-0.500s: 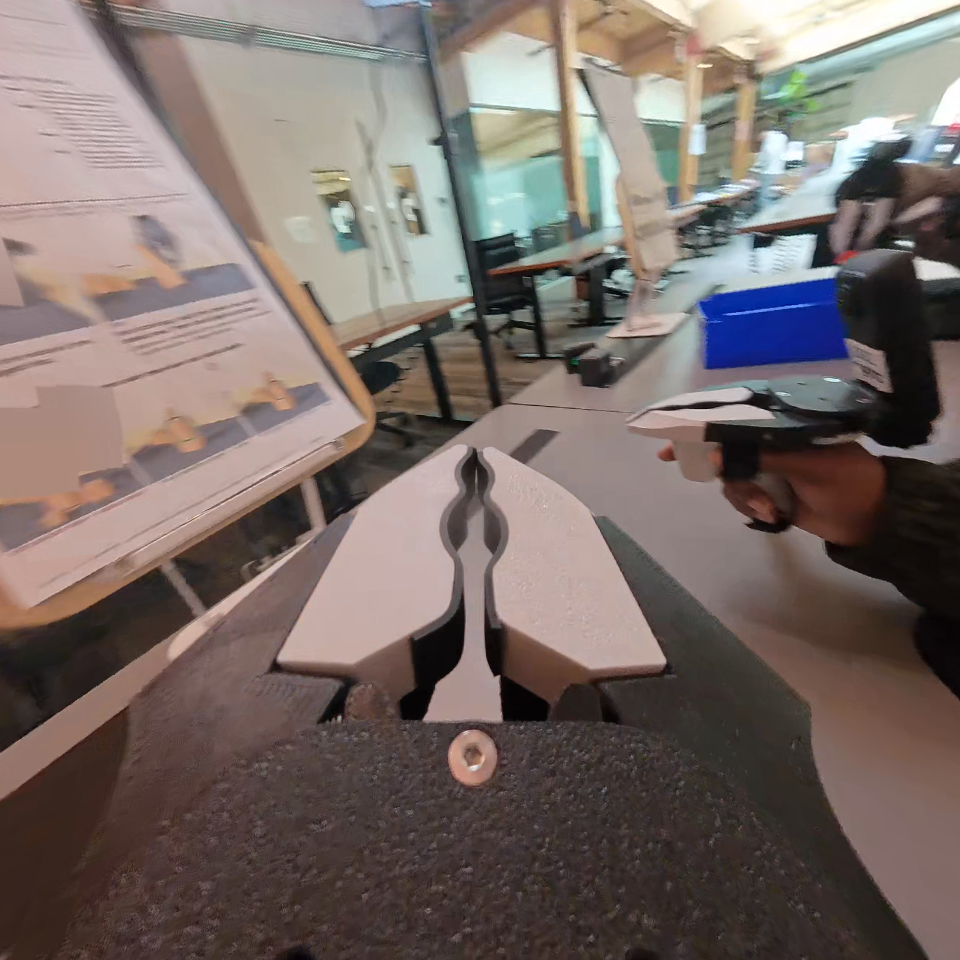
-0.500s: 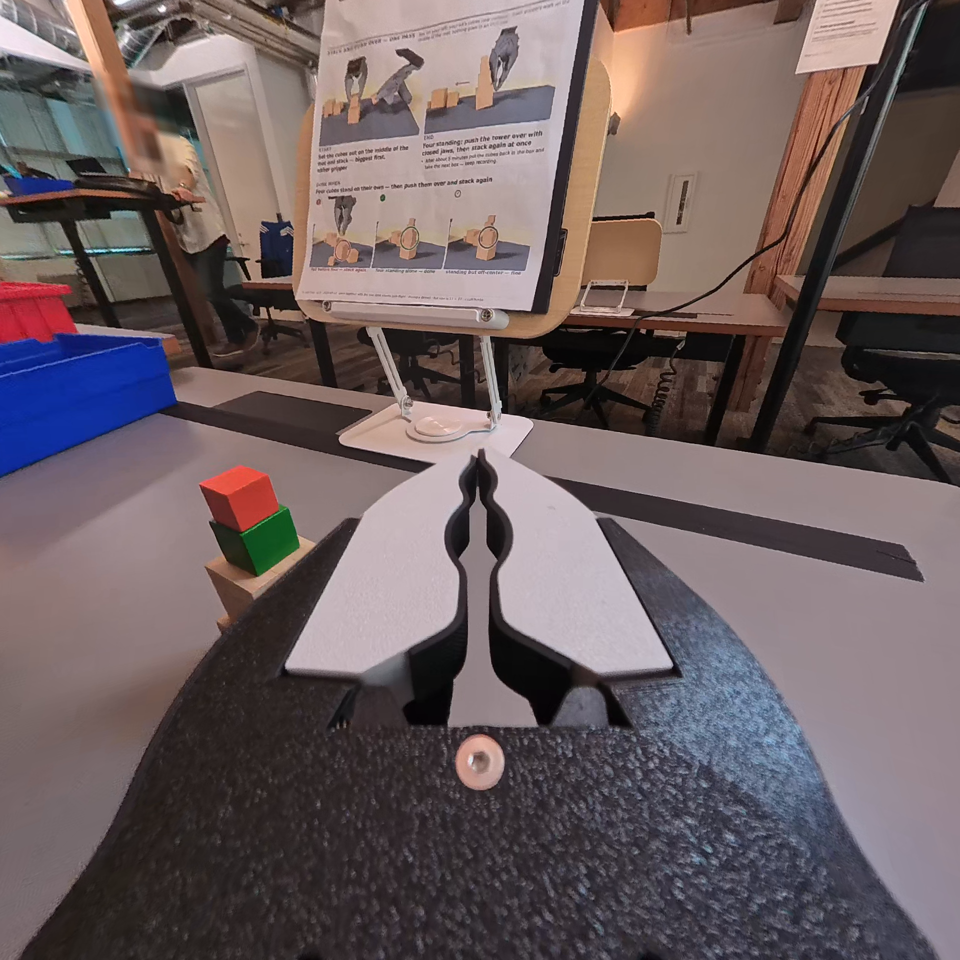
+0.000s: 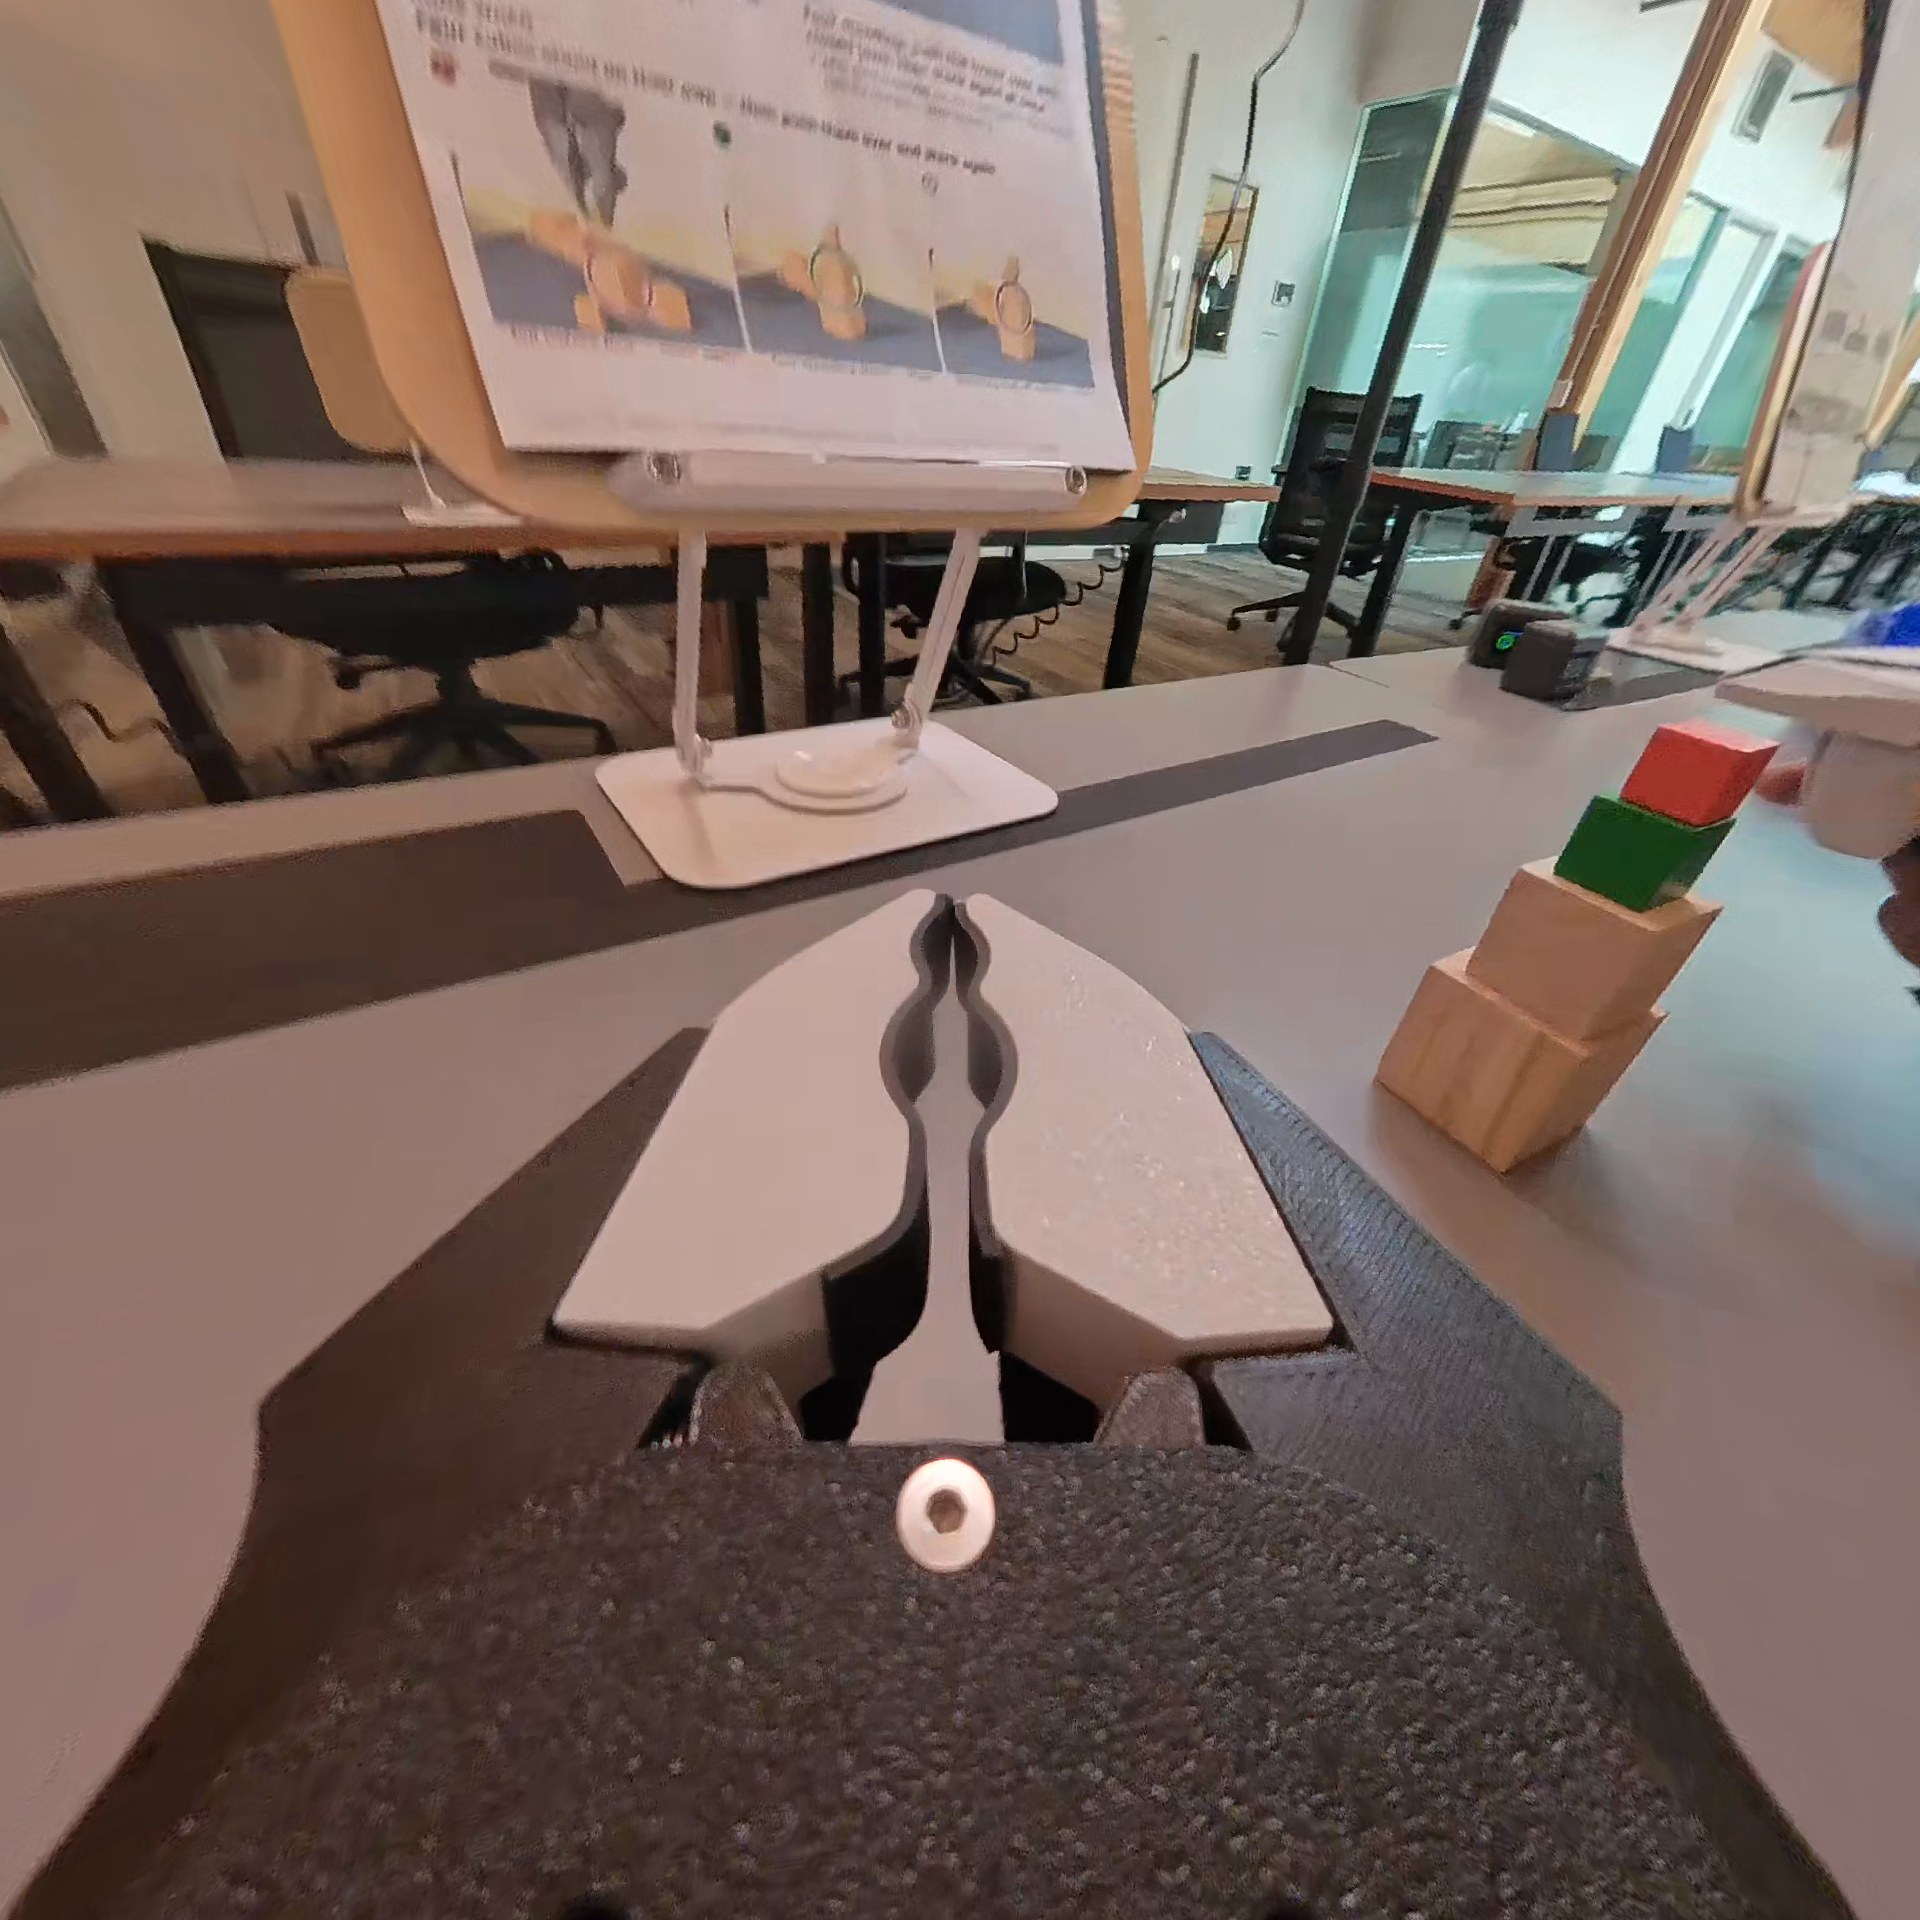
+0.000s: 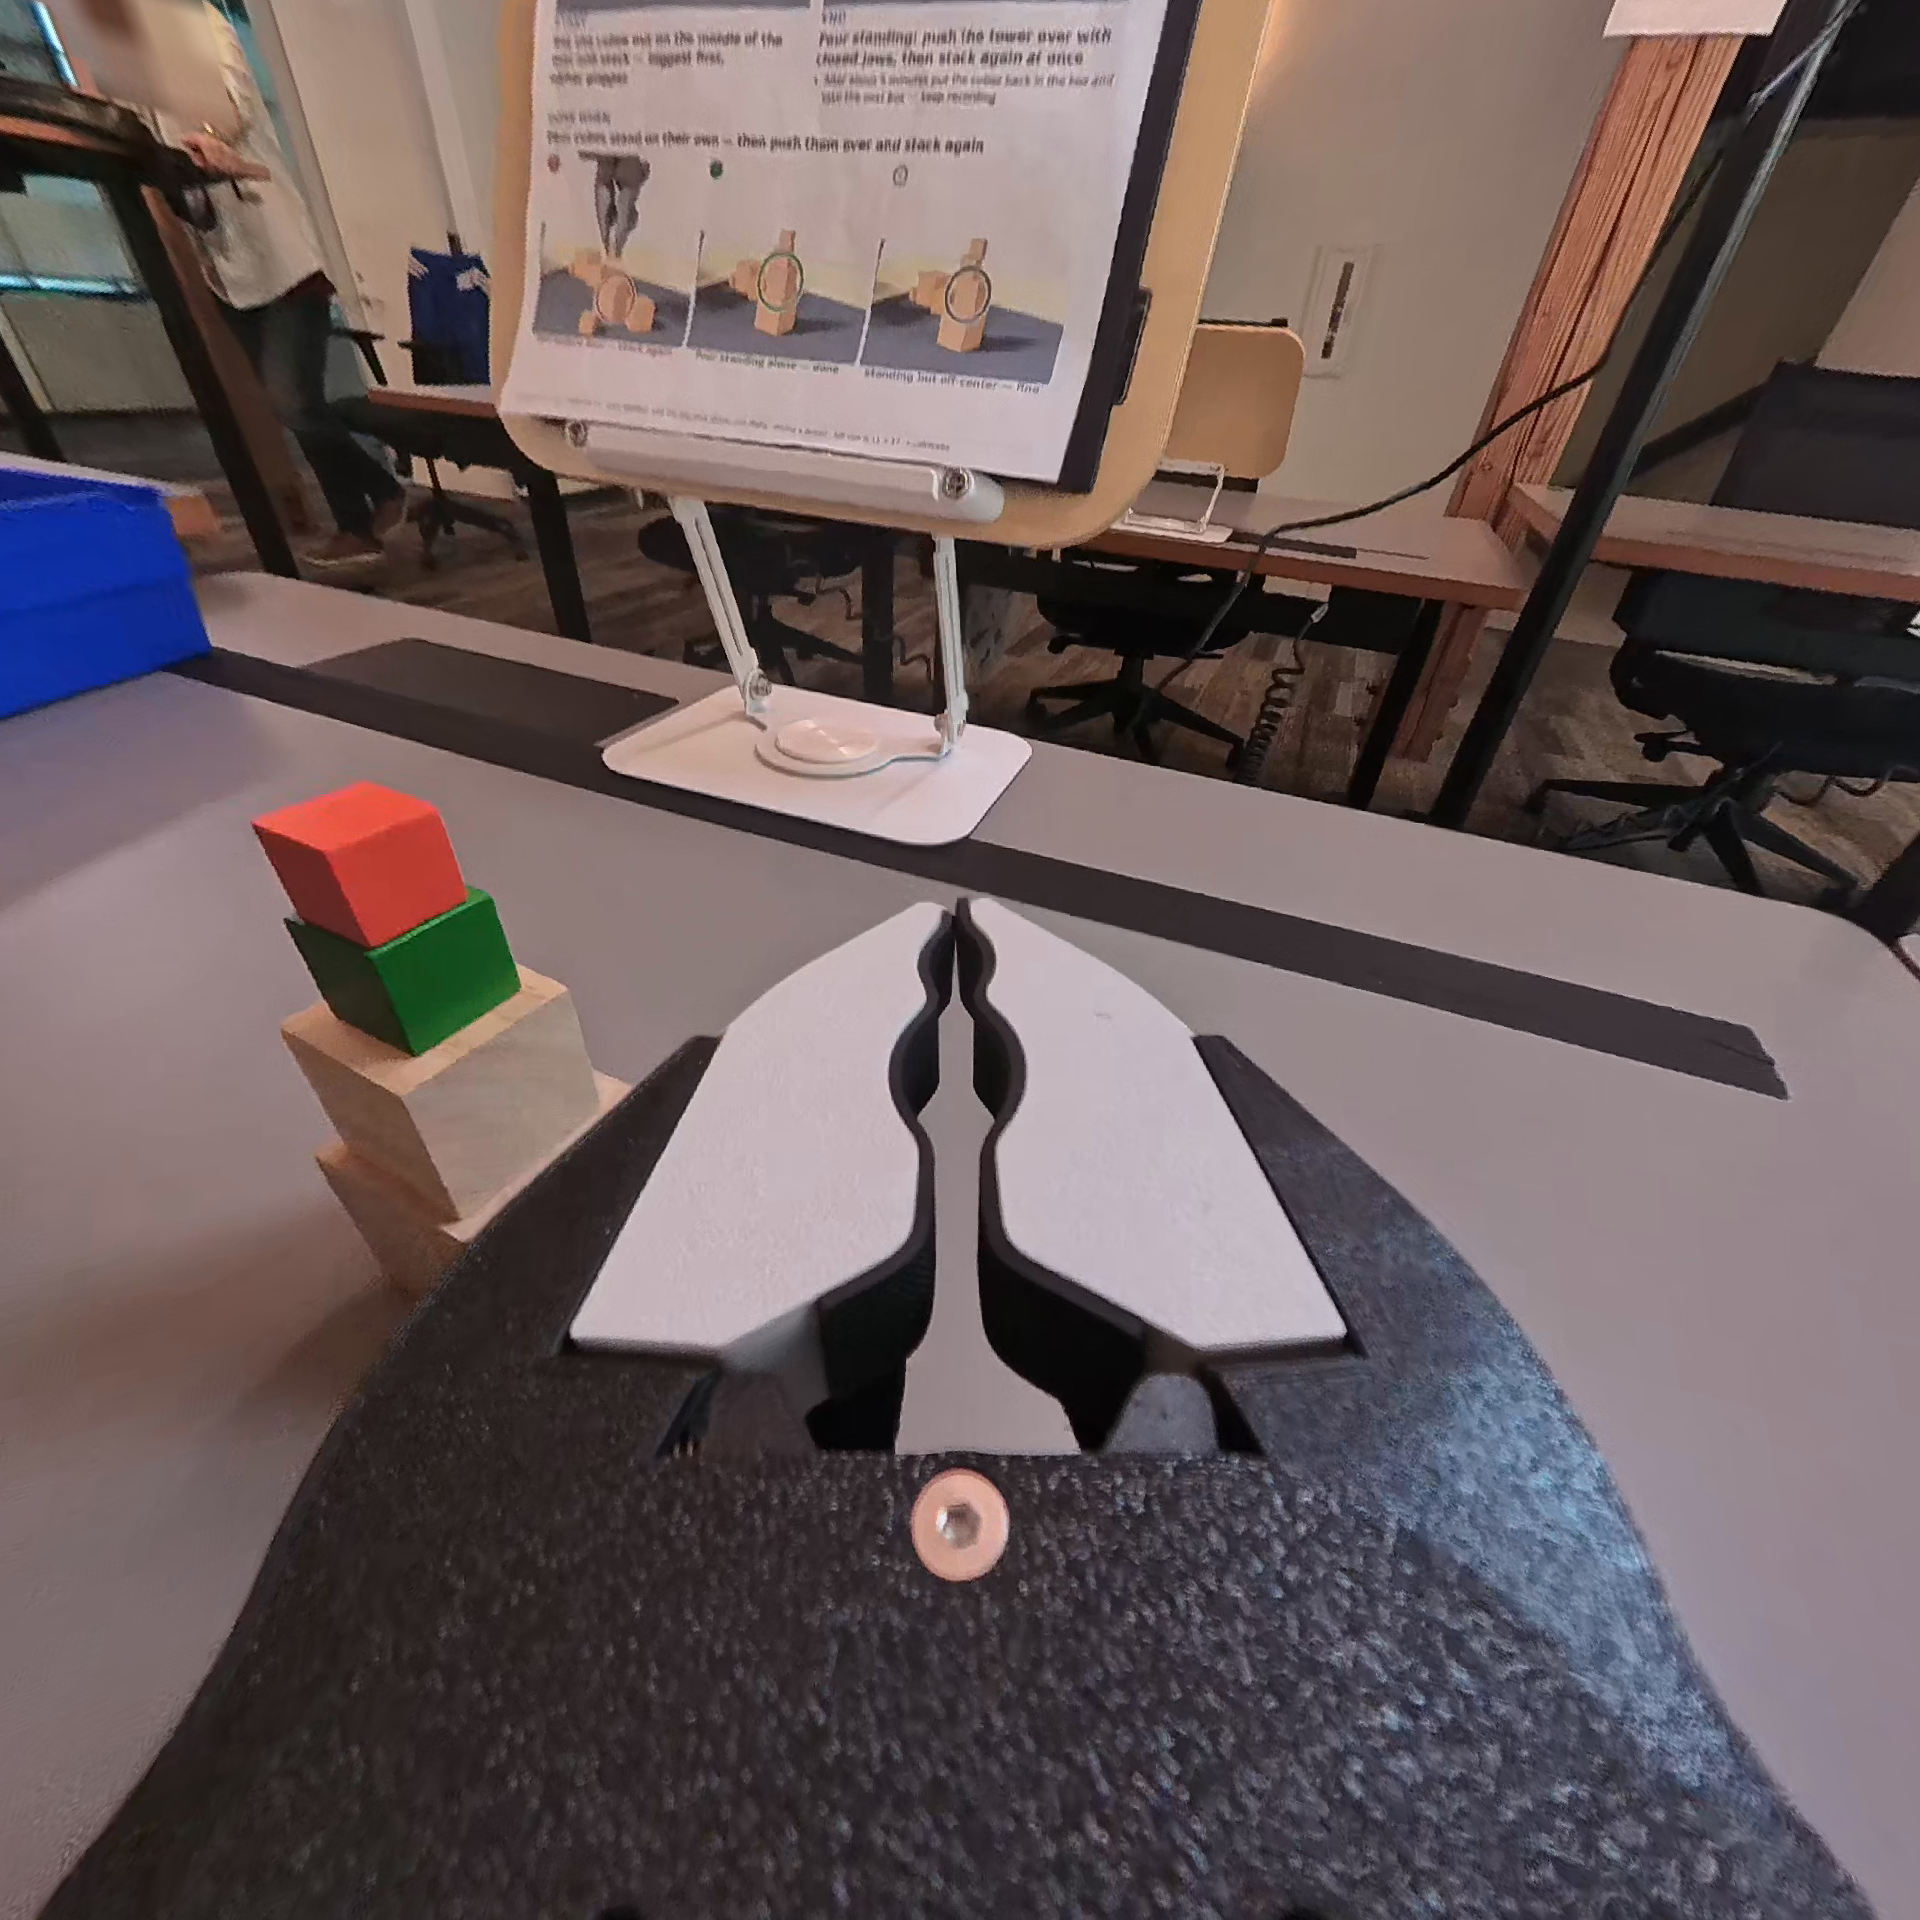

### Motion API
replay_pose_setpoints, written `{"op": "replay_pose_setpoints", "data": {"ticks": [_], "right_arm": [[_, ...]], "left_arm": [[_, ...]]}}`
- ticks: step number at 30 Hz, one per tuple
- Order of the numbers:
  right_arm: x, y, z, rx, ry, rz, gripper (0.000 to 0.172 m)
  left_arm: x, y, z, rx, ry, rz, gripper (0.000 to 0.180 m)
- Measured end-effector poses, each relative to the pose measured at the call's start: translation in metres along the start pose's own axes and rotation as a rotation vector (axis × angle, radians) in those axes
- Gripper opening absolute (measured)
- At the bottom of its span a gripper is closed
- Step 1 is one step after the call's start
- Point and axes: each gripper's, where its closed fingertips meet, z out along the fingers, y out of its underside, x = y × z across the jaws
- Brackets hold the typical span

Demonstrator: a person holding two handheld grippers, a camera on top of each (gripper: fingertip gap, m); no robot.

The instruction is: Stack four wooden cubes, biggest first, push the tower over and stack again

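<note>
A four-block tower (image 4: 416,1039) is seen standing on a grey table (image 4: 1351,1195), between two clenched, bare tongs.

The tower is built of one red cube (image 4: 358,857) on one green cube (image 4: 416,971) on two plain wooden blocks, the smaller wooden block (image 4: 457,1101) on the larger wooden block (image 3: 1496,1060). It is found just beside the right gripper (image 4: 956,914), to its left, and near the left gripper (image 3: 953,912), to its right. Both pairs of fingertips are pressed together with nothing held. One white document stand (image 4: 821,769) carrying one printed sheet (image 4: 821,208) is set ahead of both, and one blue bin (image 4: 83,592) at the far left. Compared with half a second earlier, the left view has been swung round from the room to the stand and tower; the right view is seen closer to the tower.
</note>
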Motion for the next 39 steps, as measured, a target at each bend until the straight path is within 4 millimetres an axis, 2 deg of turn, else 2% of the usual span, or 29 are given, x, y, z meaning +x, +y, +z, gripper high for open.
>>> {"op": "replay_pose_setpoints", "data": {"ticks": [3,10,19,23,25,29,31,34,39], "right_arm": [[-0.001,0.008,0.004,-0.024,0.015,-0.028,0.0],[-0.012,0.028,0.011,-0.085,0.013,-0.094,0.0],[-0.031,0.03,0.011,-0.114,0.029,-0.128,0.0],[-0.04,0.034,0.014,-0.148,0.065,-0.116,0.0],[-0.043,0.036,0.015,-0.163,0.093,-0.124,0.0],[-0.05,0.049,0.02,-0.235,0.113,-0.136,0.0],[-0.064,0.053,0.024,-0.253,0.079,-0.161,0.0],[-0.096,0.046,0.035,-0.235,0.036,-0.273,0.0],[-0.171,0.033,0.058,-0.178,-0.139,-0.392,0.0]], "left_arm": [[-0.003,0.002,-0.001,0.005,0.027,-0.05,0.0],[-0.008,0.002,-0.005,0.006,0.003,0.01,0.0],[-0.005,-0.005,-0.01,0.026,-0.045,0.096,0.0],[-0.01,-0.006,-0.012,0.003,-0.131,0.231,0.0],[-0.003,-0.005,-0.011,-0.018,-0.13,0.294,0.0],[0.007,-0.005,-0.011,-0.03,-0.105,0.288,0.0],[0.005,-0.007,-0.011,-0.021,-0.113,0.3,0.0],[0.001,-0.012,-0.013,0.001,-0.124,0.287,0.0],[-0.006,-0.016,-0.016,0.019,-0.156,0.285,0.0]]}}
